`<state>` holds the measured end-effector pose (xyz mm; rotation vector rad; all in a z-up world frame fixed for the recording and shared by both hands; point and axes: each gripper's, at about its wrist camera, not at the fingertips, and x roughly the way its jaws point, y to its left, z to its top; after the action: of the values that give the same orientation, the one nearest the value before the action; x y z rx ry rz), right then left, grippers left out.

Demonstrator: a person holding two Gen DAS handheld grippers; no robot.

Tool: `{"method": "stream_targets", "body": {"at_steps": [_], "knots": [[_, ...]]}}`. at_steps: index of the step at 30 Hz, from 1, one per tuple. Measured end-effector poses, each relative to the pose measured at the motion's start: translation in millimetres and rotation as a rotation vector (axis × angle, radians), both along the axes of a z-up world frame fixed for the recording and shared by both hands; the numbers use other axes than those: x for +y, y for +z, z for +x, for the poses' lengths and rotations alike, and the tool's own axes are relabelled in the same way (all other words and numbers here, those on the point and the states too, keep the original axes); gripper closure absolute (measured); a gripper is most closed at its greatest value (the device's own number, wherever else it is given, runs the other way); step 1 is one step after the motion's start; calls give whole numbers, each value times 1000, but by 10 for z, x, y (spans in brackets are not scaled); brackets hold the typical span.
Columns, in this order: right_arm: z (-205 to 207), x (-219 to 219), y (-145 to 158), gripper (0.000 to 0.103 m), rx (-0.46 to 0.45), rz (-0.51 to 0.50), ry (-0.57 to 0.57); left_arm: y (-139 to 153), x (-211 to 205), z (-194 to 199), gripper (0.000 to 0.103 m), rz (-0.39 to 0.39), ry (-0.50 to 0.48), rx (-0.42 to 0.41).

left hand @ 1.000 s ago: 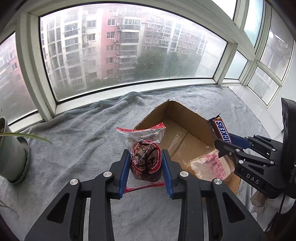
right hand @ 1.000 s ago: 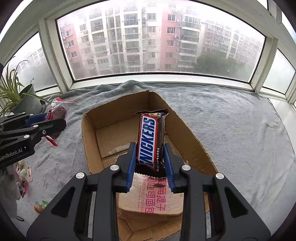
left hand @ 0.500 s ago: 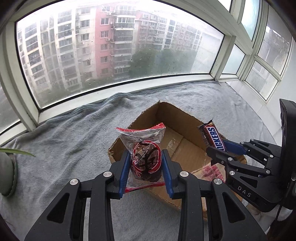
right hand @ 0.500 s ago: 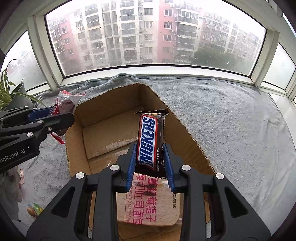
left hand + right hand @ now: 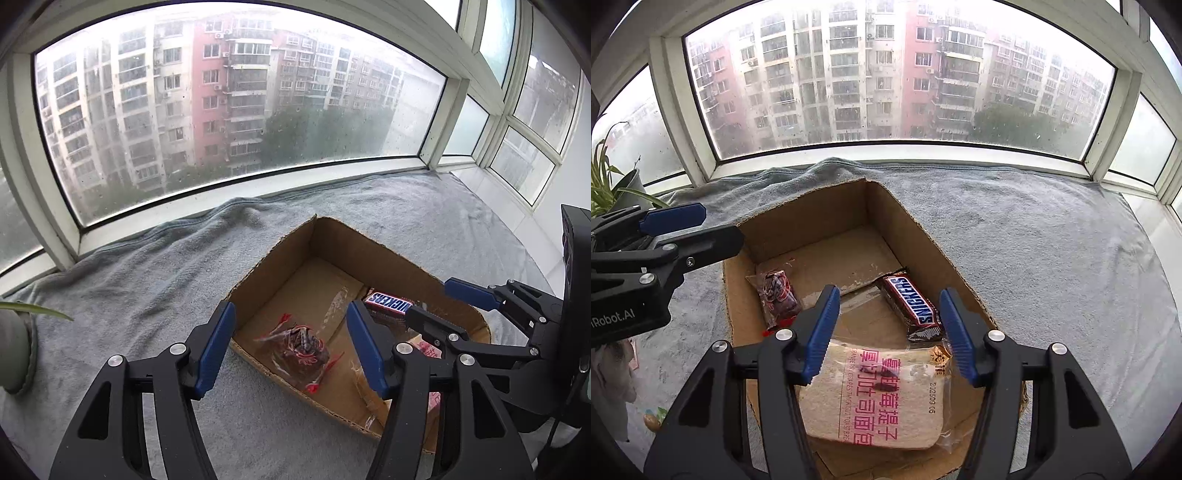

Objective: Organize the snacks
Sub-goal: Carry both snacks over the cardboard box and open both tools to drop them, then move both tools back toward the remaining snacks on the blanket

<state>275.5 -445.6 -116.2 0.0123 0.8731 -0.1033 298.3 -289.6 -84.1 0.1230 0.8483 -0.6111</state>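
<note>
Both grippers' jaws just spread, empty, above open cardboard box (image 5: 934,251) rim.

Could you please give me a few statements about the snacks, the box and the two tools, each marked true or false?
1. The Snickers bar lies inside the box. True.
2. The right tool is shut on the Snickers bar. False: its jaws have just been opening, and the bar lies loose on the box floor below them.
3. The clear snack bag lies on the blanket outside the box. False: it lies in the box, near one wall.
4. The left tool holds nothing. True: its jaws have just been opening and stand apart above the bag.
5. A bread pack lies in the box. True.
6. The box is closed with its flaps down. False: it is open on top.
</note>
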Motion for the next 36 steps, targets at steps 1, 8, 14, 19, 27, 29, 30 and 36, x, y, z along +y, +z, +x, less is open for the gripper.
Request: {"method": "stream_targets", "body": {"at_steps": [1,8,14,19,27,29,30,36], "knots": [[-7,9,14,44,-2,0,1,15,1,-9,41,2,-2,-3],[-104,86,130,44,-15,-13,9,124,27,-86,41,-3,-3,-31],[-277,166,287,44,-35,-8,26,289,107,-203,41,-17,-7,-58],[-498,302,415,44,-52,-3,60,431,331,-304,41,-21,14,-81],[-880,573,486,44,-51,21,131,647,931,-535,41,-33,79,-115],[-959,646,486,44,-46,28,149,668,1106,-590,41,-35,101,-114],[-995,681,478,44,-43,31,157,672,1199,-623,41,-36,111,-112],[-1204,907,407,44,-18,60,207,620,1723,-883,41,-25,179,-102]]}}
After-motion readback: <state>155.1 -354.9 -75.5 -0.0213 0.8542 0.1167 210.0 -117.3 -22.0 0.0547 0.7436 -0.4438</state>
